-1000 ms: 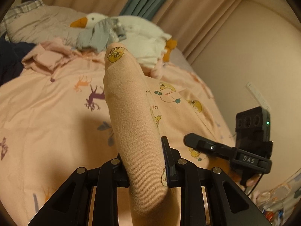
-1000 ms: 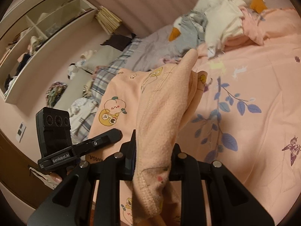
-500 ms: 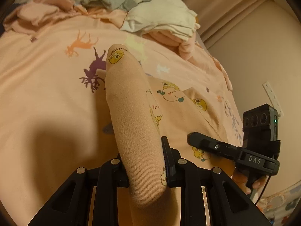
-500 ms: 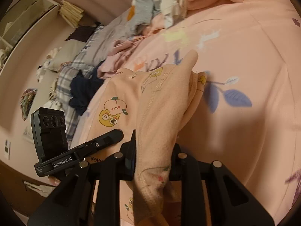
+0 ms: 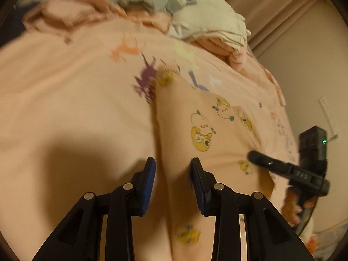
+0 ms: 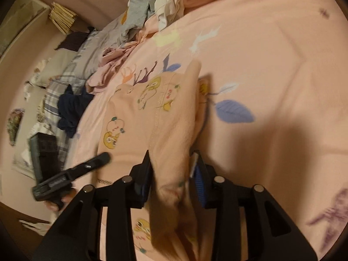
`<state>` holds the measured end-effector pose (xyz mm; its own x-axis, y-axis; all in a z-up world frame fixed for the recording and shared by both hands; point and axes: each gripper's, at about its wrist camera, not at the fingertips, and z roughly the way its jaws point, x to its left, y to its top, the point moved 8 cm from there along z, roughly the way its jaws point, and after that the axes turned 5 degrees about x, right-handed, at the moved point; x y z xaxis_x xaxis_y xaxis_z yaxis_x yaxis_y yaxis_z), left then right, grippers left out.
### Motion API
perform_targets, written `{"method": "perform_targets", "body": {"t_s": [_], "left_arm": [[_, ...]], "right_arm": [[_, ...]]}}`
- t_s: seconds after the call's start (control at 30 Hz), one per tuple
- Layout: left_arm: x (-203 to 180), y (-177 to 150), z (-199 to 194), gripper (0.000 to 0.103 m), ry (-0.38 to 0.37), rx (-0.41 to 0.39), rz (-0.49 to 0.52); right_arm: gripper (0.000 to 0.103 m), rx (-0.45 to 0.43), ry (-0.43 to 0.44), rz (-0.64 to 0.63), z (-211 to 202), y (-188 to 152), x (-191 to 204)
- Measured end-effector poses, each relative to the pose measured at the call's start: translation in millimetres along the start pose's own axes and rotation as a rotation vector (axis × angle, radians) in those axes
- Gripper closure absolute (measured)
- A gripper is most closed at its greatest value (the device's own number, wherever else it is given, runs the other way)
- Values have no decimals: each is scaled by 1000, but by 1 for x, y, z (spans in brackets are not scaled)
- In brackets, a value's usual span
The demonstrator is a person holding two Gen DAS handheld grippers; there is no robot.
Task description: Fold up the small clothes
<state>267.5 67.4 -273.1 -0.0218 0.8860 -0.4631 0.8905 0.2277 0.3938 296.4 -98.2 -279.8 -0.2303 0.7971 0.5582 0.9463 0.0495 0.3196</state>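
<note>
A small peach garment with cartoon fruit prints [image 5: 208,130] lies on the pink bedspread [image 5: 65,100]. It also shows in the right wrist view [image 6: 148,117]. My left gripper [image 5: 173,165] is open, its jaws apart on either side of the garment's left edge. My right gripper [image 6: 171,158] is open too, with the garment's right edge fold lying loose between its jaws. The right gripper shows at the right of the left wrist view [image 5: 289,169]; the left gripper shows at the left of the right wrist view [image 6: 71,174].
A pile of grey, white and pink clothes [image 5: 174,6] lies at the far side of the bed. A dark navy garment [image 6: 71,106] and a plaid blanket [image 6: 54,87] lie at the bed's left edge. A wall [image 5: 304,65] stands to the right.
Both grippers lowered the garment onto the bedspread and their jaws opened, releasing the edges they were clamped on. The garment now lies flatter.
</note>
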Motion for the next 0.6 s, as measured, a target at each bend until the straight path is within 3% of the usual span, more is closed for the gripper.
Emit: {"method": "perform_targets", "body": {"t_s": [0.13,0.2,0.27,0.37,0.43,0.5,0.6], "left_arm": [[-12,1,-42,70,182,-128,70],[-28,-1,-56,70,161,-162,97],[-38,0,-57,70,146,-171,106],[-46,0,-36,70,170,-141,107],[-39,-15,-18,70,163,-72,84],[-26,-28,-2,70,213,-34,73],[-15,-38,6,68,166,-12,32]], "right_arm": [[74,-77,-126,-22,-32,3,-1],[82,-121,-175,-62,-48,7,7],[89,-142,-165,-97,-57,12,16],[92,-116,-115,-124,-48,14,30],[92,-76,-104,-137,-35,6,35],[97,-25,-156,-156,-18,-8,27],[99,-2,-231,-140,-4,-25,2]]}}
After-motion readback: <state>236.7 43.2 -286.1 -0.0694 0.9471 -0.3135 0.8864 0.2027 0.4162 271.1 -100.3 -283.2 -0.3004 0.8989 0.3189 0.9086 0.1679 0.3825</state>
